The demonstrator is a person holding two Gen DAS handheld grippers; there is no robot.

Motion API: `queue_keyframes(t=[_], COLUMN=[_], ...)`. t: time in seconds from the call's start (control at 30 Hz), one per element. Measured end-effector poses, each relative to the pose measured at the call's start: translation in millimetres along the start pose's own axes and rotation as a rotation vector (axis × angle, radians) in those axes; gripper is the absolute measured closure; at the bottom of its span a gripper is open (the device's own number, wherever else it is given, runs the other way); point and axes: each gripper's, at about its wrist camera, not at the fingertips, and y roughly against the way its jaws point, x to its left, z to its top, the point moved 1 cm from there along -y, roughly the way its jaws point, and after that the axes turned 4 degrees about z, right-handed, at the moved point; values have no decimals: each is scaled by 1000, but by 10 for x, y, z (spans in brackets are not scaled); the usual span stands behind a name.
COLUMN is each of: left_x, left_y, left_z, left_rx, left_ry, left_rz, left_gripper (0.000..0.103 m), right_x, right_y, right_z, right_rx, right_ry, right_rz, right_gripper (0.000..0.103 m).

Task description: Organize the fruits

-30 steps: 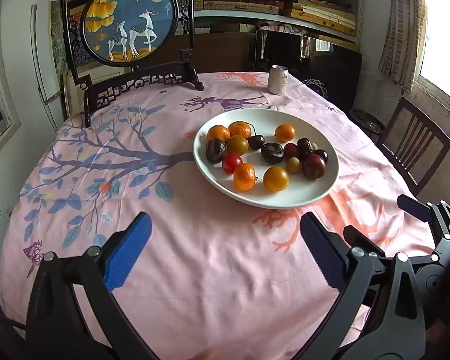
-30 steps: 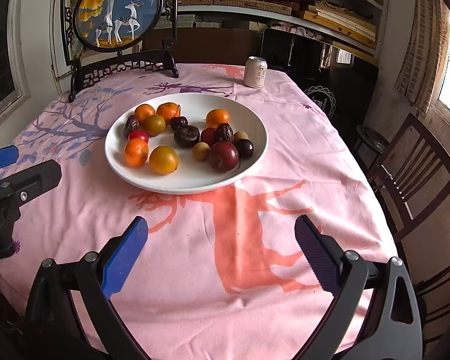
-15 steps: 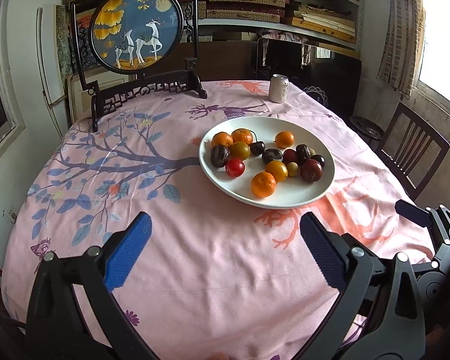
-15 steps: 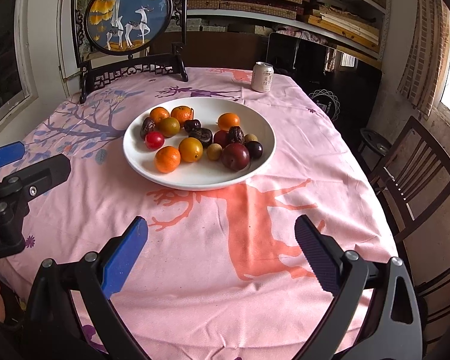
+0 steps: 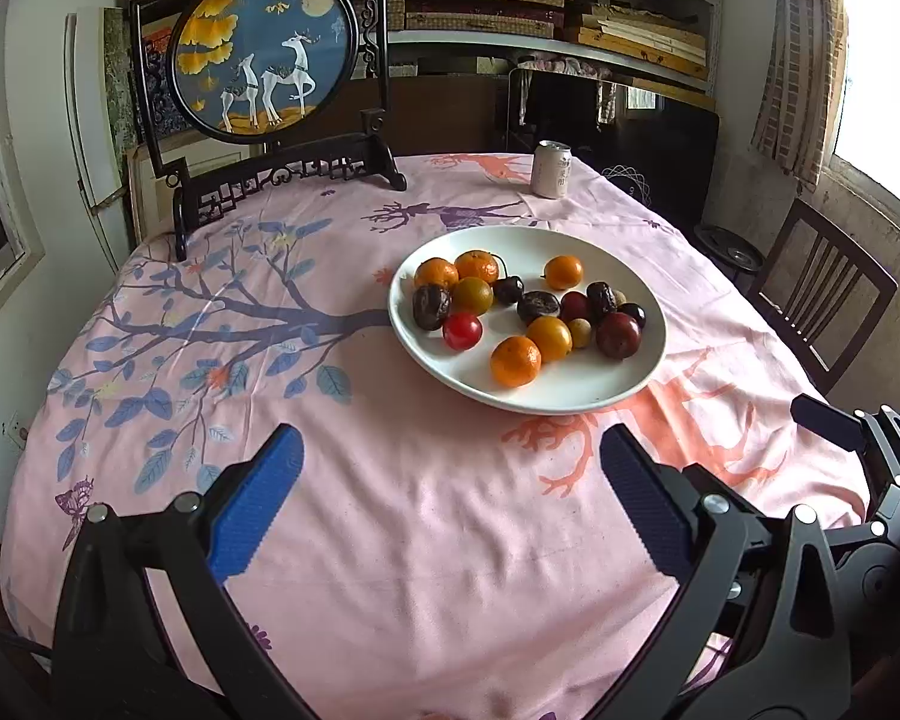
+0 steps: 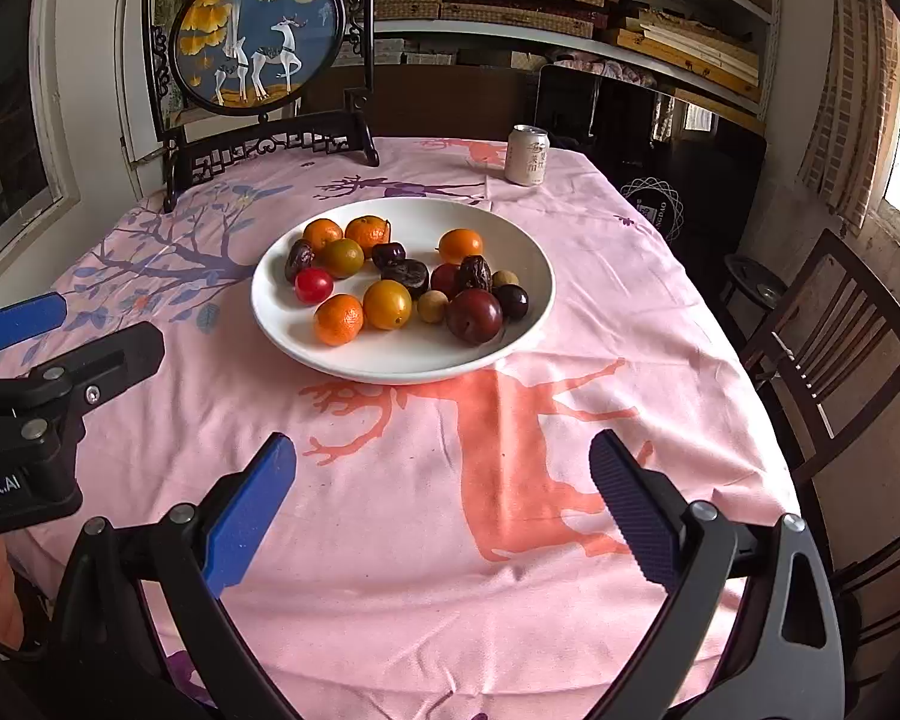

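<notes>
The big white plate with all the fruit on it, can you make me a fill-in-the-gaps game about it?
1. All the small fruits lie on a round plate coloured ____.
2. The silver drink can stands ____ the plate, farther from the grippers.
3. The left gripper and right gripper both have their jaws ____.
4. The pink tablecloth shows an orange ____ printed near the plate.

Missing words: white; behind; open; deer
</notes>
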Motion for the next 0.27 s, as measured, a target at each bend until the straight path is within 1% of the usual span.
queue_keyframes(t=[0.13,0.27], left_x=[38,50], left_y=[-36,-43], left_z=[-6,-7], left_rx=[15,12], left_ry=[22,24], left_rz=[-3,-2], left_gripper=[2,2], right_x=[-1,-8], right_y=[-7,-21], right_z=[1,2], right_rx=[4,9], right_ry=[-5,-11], right_rz=[6,9], right_gripper=[4,4])
